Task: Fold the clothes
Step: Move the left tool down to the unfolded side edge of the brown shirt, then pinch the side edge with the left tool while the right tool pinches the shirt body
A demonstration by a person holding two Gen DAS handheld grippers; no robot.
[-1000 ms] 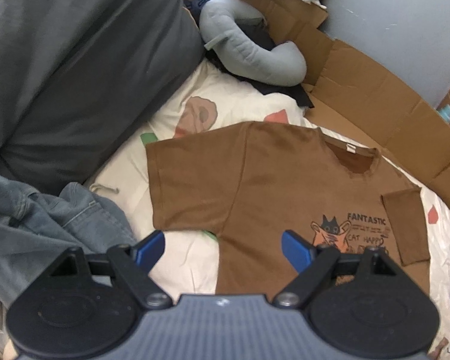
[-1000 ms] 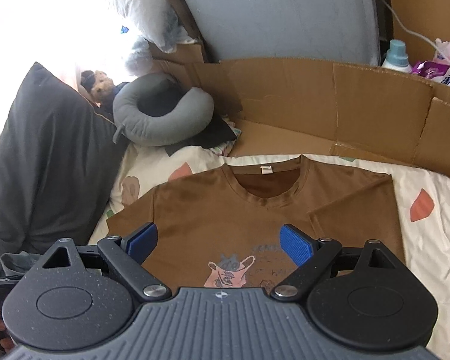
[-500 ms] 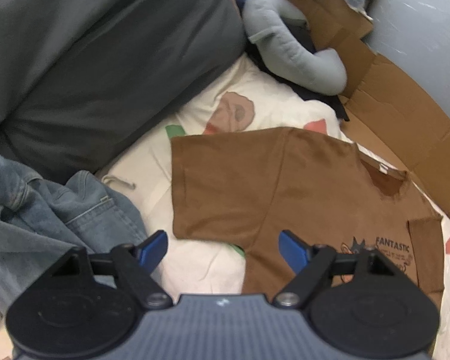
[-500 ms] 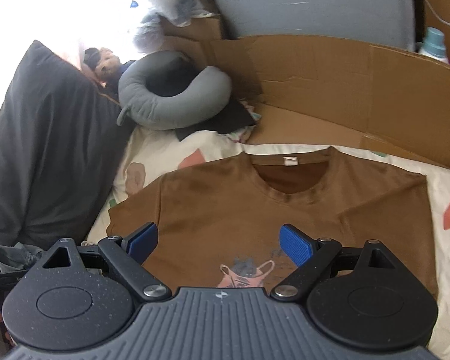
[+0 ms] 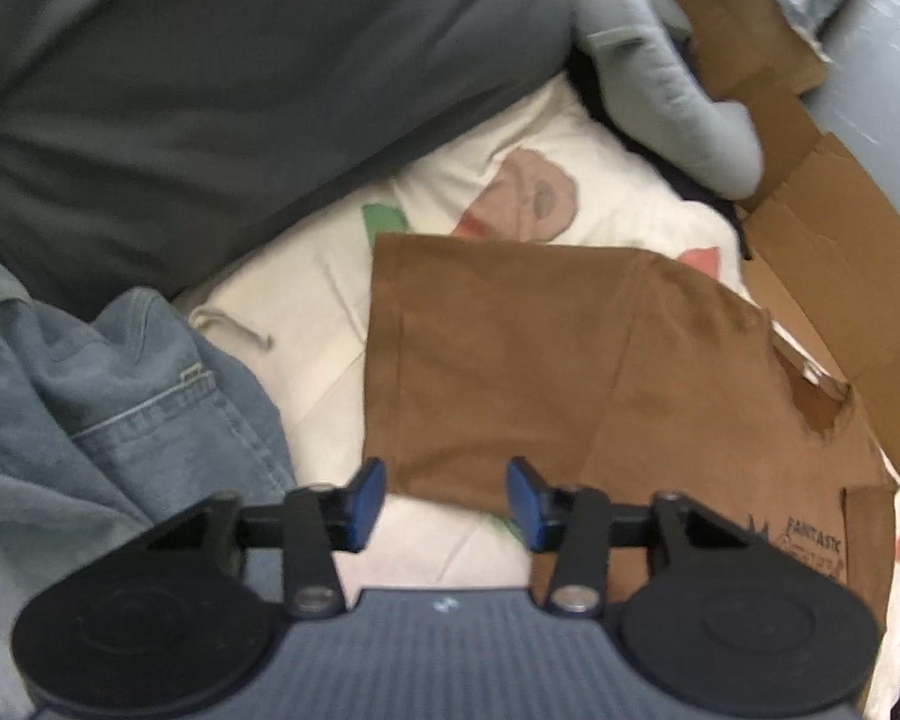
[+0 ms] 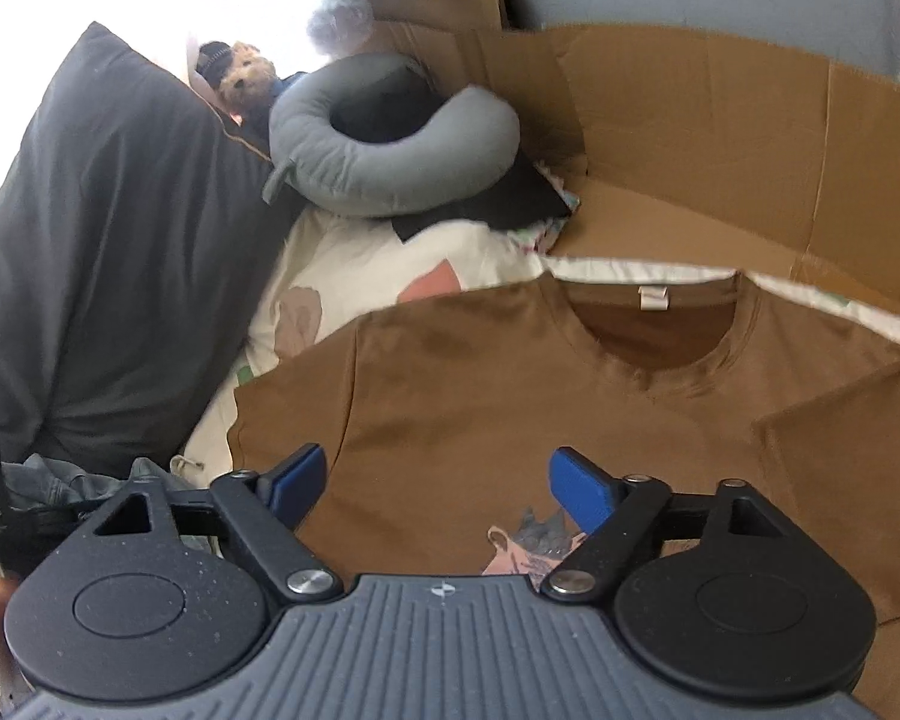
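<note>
A brown T-shirt (image 5: 570,372) with a cat print lies flat on the patterned bedsheet (image 5: 306,300), front up, collar toward the cardboard. Its far sleeve is folded in over the chest (image 6: 840,456); the near sleeve (image 5: 480,360) lies spread out. My left gripper (image 5: 447,495) hovers open just above the lower hem of that spread sleeve, nothing between its blue pads. My right gripper (image 6: 441,489) is open over the shirt's (image 6: 480,408) left chest, empty too.
A dark grey pillow (image 5: 240,90) fills the left side. Blue jeans (image 5: 90,408) are bunched by the left gripper. A grey neck pillow (image 6: 390,144) and a teddy bear (image 6: 243,75) sit at the head. Flattened cardboard (image 6: 720,138) lines the far edge.
Both grippers have moved left and down toward the shirt's spread sleeve. The left gripper's fingers have narrowed a little but stay open.
</note>
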